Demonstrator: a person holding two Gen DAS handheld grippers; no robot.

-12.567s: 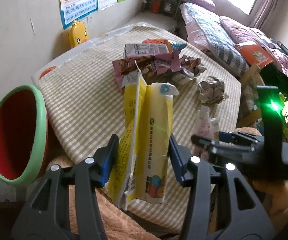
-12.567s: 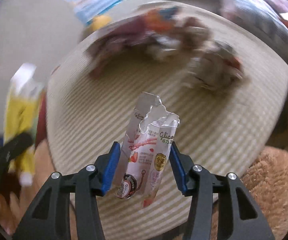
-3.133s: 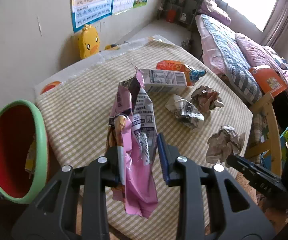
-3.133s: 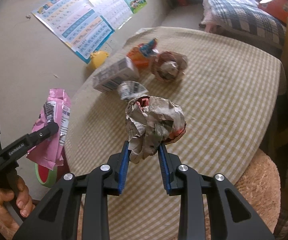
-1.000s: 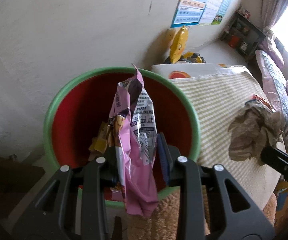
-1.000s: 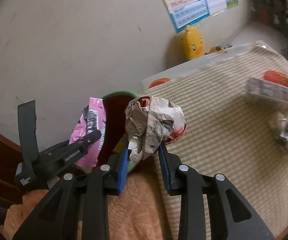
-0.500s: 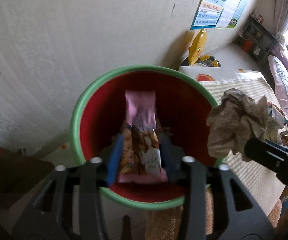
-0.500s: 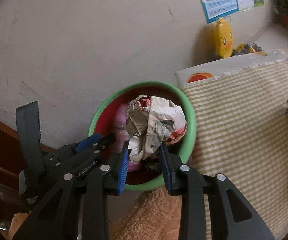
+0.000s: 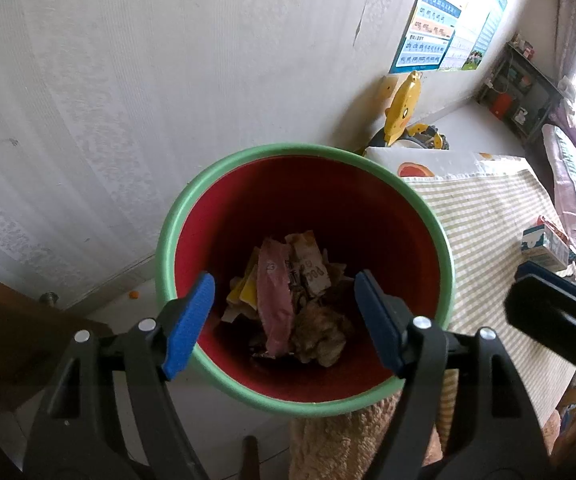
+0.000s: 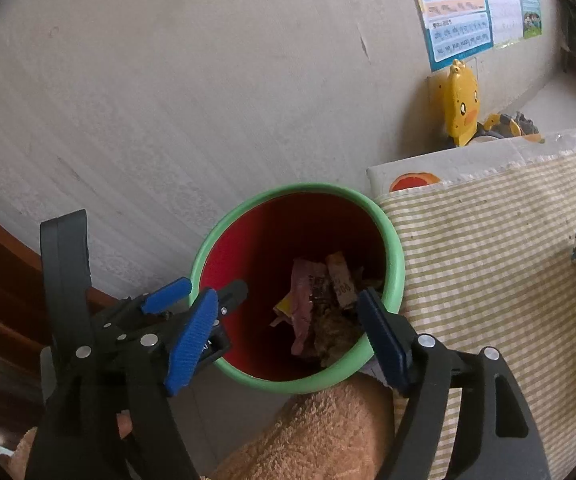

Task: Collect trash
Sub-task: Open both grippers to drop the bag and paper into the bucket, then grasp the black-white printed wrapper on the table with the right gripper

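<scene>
Both tools, left tool (image 9: 284, 322) and right tool (image 10: 288, 338), hang over the bin (image 9: 248, 156), jaws just spread and empty. The pink wrapper (image 9: 276, 300) and crumpled paper ball (image 9: 319, 336) lie inside the bin. The carton (image 9: 543, 244) beyond the bin on the surface (image 9: 483, 216) looks light and crushable; grip it across its flat sides.

smooth glossy plastic bin (image 9: 427, 216), red inside; crumpled paper ball (image 9: 319, 334) and shiny pink foil wrapper (image 9: 274, 300) within; woven checked tablecloth (image 10: 487, 264); fuzzy orange sleeve (image 10: 311, 432); matt rough wall (image 9: 128, 80).

Soft daylight, fisheye-warped, dark corners
</scene>
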